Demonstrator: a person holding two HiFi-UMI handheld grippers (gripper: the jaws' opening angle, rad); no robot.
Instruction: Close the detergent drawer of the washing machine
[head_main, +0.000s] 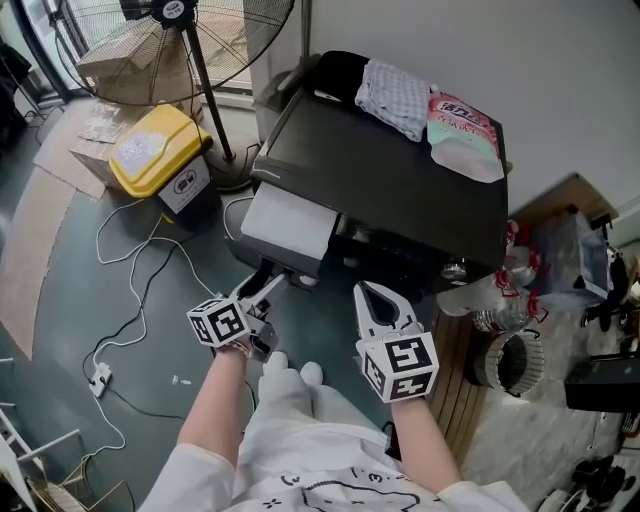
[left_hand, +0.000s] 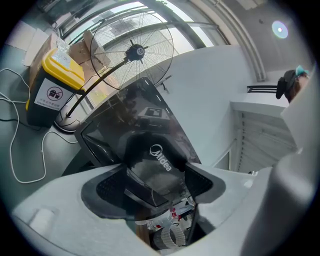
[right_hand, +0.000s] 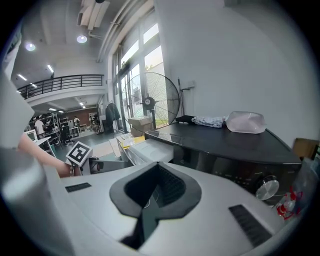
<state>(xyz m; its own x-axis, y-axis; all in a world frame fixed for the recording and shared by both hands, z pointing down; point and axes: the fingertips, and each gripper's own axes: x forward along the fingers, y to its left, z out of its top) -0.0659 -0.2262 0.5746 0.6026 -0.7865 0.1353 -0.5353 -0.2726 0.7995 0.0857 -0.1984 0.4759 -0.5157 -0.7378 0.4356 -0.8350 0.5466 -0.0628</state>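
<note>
Left claw (head_main: 262, 292) apart, empty, just near of the detergent drawer (head_main: 288, 228), which juts out from the washing machine (head_main: 400, 185). Right claw (head_main: 375, 298) together, at the machine's front. Yellow bin (head_main: 158, 150) far left.

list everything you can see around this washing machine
washing machine: 1, black, centre, against the wall
detergent drawer: 1, white, pulled out of the machine's front
cloth: 1, grey-white, on the machine's top
pouch: 1, pink and white, on the top beside the cloth
standing fan: 1, black, on the floor left of the machine
bin: 1, yellow lid, by the fan's base
cardboard: a few sheets, brown, far left floor
cables: a few, white, on the floor at left
hose: 1, grey, ribbed, right of the machine
left gripper: 1, white, jaws apart, at the drawer's front
right gripper: 1, white, jaws together, before the machine's front
</note>
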